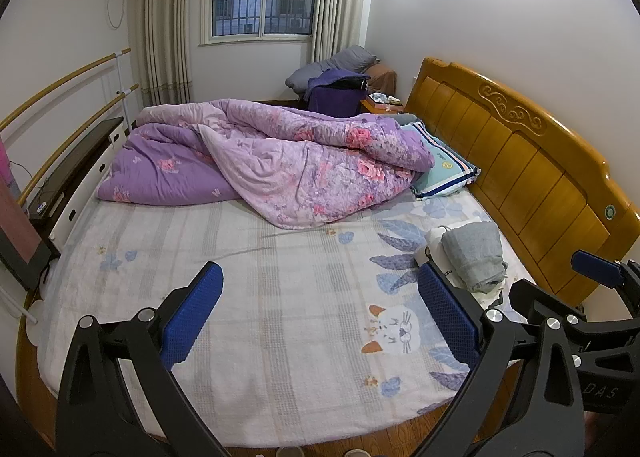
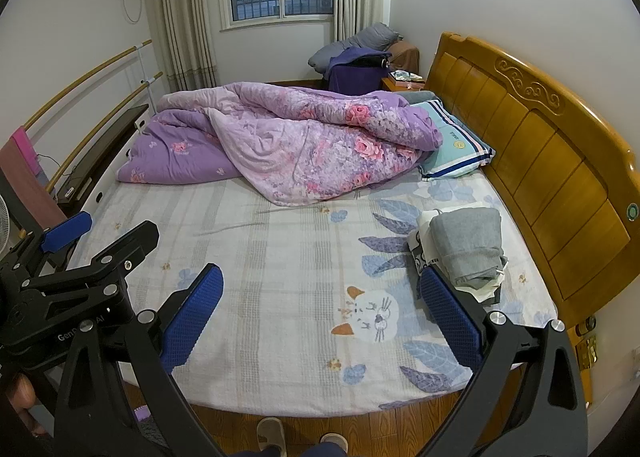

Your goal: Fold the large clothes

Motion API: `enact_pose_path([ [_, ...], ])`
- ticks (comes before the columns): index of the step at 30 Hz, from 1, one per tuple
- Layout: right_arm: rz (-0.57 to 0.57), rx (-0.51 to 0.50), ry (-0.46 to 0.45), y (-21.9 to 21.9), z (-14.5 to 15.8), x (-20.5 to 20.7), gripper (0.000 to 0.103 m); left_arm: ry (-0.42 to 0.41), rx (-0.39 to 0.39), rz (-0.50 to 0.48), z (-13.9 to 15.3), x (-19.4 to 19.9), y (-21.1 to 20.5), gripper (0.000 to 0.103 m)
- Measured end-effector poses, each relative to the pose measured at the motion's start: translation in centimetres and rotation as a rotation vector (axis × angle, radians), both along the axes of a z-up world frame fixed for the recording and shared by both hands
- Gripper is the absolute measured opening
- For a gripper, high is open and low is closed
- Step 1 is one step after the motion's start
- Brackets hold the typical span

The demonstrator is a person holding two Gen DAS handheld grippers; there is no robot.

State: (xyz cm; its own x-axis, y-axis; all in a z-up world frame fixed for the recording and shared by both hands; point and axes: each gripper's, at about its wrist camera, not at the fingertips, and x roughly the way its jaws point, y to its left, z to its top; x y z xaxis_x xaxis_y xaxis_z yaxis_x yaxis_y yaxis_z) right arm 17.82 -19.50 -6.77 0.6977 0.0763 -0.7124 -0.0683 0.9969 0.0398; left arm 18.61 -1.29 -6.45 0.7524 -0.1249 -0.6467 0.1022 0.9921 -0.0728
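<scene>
A folded grey garment point(image 1: 474, 257) lies on top of folded white clothes on the bed's right side near the headboard; it also shows in the right wrist view point(image 2: 470, 243). My left gripper point(image 1: 320, 313) is open and empty, held above the near edge of the bed sheet point(image 1: 260, 297). My right gripper point(image 2: 320, 313) is open and empty too, above the sheet point(image 2: 260, 277), with its right finger close to the folded pile. The right gripper also shows at the right edge of the left wrist view point(image 1: 568, 297), and the left gripper at the left edge of the right wrist view point(image 2: 88, 253).
A crumpled purple floral quilt point(image 1: 280, 161) fills the far half of the bed. A striped pillow point(image 1: 444, 169) lies by the wooden headboard point(image 1: 540, 161). A dark cabinet point(image 1: 68, 177) and wall rails stand on the left. My slippered feet point(image 2: 296, 437) stand on the wooden floor.
</scene>
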Motion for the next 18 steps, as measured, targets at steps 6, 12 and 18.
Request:
enact_pose_path([
  [6,0.003,0.0,0.001,-0.22,0.0,0.05,0.095,-0.001,0.002,-0.001,0.02,0.03,-0.02,0.098],
  [12,0.001,-0.001,0.001,-0.4,-0.14,0.03,0.095,-0.001,0.001,-0.002,0.04,0.08,-0.01,0.098],
  [18,0.003,0.0,0.002,-0.39,-0.09,0.15,0.095,-0.001,0.002,-0.003,0.08,0.13,0.04,0.098],
])
